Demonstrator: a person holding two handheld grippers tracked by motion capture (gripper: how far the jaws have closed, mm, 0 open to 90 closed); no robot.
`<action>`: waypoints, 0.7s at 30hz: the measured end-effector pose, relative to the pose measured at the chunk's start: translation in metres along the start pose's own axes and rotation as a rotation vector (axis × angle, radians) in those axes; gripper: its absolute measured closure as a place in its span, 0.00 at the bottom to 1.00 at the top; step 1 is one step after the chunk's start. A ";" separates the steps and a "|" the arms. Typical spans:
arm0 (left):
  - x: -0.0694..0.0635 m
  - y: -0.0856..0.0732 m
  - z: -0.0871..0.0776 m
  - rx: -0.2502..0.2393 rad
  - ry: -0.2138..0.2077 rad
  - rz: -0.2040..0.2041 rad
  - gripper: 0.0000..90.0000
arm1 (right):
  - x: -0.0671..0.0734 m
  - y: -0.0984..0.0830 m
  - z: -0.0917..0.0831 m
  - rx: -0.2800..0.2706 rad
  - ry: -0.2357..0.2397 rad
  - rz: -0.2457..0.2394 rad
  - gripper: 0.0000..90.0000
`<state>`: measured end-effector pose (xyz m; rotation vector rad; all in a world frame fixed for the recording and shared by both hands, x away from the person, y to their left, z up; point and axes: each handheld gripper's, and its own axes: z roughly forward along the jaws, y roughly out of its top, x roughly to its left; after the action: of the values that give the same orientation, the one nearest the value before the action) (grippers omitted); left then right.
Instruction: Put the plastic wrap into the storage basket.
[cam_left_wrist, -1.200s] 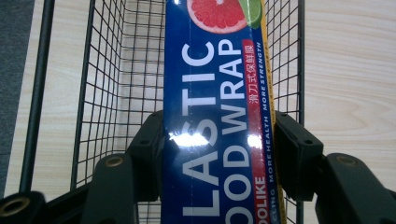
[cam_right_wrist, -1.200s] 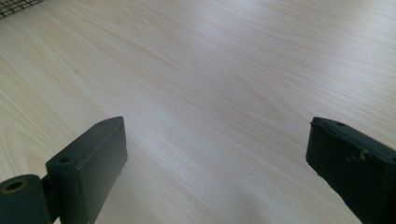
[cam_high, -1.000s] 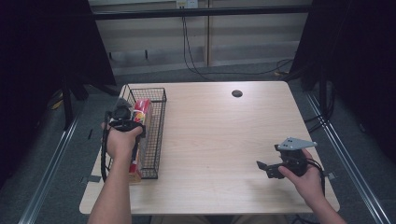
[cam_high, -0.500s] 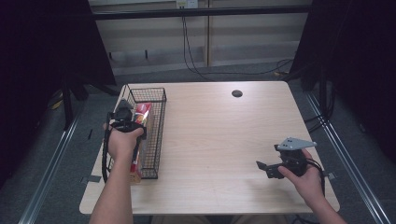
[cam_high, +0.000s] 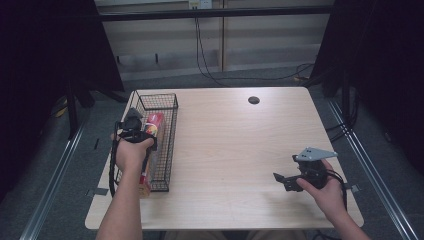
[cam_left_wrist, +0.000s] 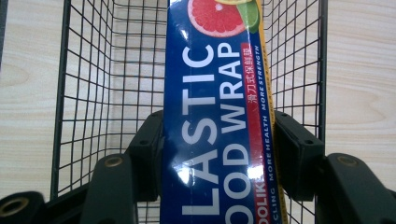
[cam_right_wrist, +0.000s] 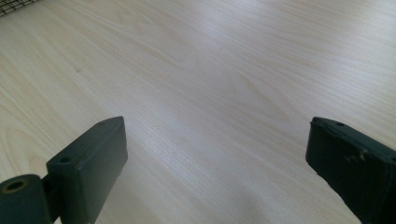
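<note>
L hand-held gripper (cam_left_wrist: 217, 140) pinches a blue plastic food wrap box (cam_left_wrist: 217, 116) w/ both pads, box lying lengthwise in the black wire basket (cam_high: 165, 145) at the desk's (cam_high: 240, 150) left edge, while R hand-held gripper (cam_right_wrist: 217, 154) hangs spread over bare desk, well apart.

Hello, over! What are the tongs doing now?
Left tongs shut on the plastic wrap box, over the wire basket. Right tongs open, nothing between them. Nothing in the way.
</note>
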<state>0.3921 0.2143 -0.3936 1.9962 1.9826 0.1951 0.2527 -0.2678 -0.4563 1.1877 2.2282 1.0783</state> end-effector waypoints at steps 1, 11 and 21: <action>-0.001 0.000 0.000 -0.001 -0.001 -0.012 0.48 | 0.000 0.000 0.000 0.002 0.000 0.003 0.06; -0.001 0.000 0.001 0.000 -0.005 -0.007 0.48 | 0.000 0.000 0.000 0.005 0.003 -0.005 0.06; -0.001 -0.001 0.002 0.000 0.005 0.014 0.47 | 0.001 -0.002 -0.002 0.011 -0.003 -0.005 0.06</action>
<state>0.3920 0.2126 -0.3955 2.0114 1.9719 0.2033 0.2500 -0.2686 -0.4568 1.1861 2.2363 1.0633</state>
